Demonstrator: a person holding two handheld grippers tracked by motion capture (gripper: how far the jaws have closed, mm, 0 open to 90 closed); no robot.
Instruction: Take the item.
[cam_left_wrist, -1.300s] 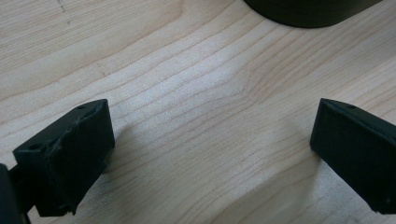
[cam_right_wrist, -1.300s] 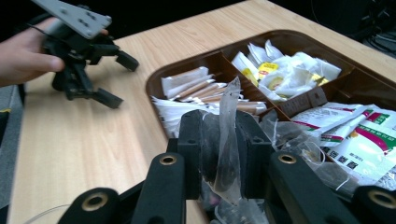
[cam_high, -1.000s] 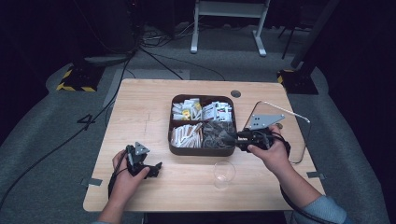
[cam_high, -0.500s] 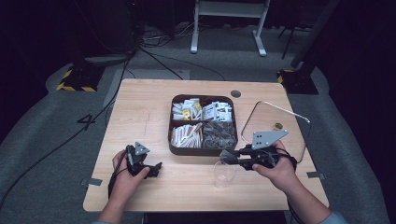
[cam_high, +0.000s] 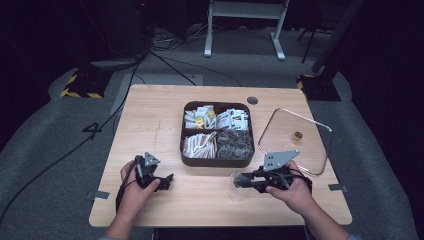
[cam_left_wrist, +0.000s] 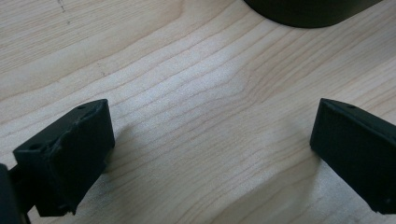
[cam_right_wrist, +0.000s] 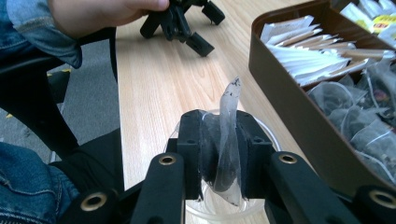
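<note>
A brown four-part tray (cam_high: 217, 159) (cam_right_wrist: 299, 102) of packets and tea bags stands mid-table. In front of it a clear glass cup (cam_high: 235, 187) (cam_right_wrist: 233, 212) stands near the table's front edge. My right gripper (cam_high: 243, 180) (cam_right_wrist: 219, 149) is shut on a translucent tea bag (cam_right_wrist: 227, 140) with dark leaves, held right over the cup's mouth. My left gripper (cam_high: 166, 180) (cam_left_wrist: 210, 154) rests low over bare wood at the front left, jaws wide apart and empty; the right gripper view also catches it (cam_right_wrist: 187, 28) farther off.
A clear glass lid (cam_high: 297, 140) with a small knob lies to the right of the tray. A round grommet (cam_high: 252, 100) sits at the table's back edge. Dark floor, cables and a stand's legs lie beyond the table.
My right gripper has moved from the tray's front right compartment down and toward the front, carrying the tea bag to above the cup. The left gripper has stayed put.
</note>
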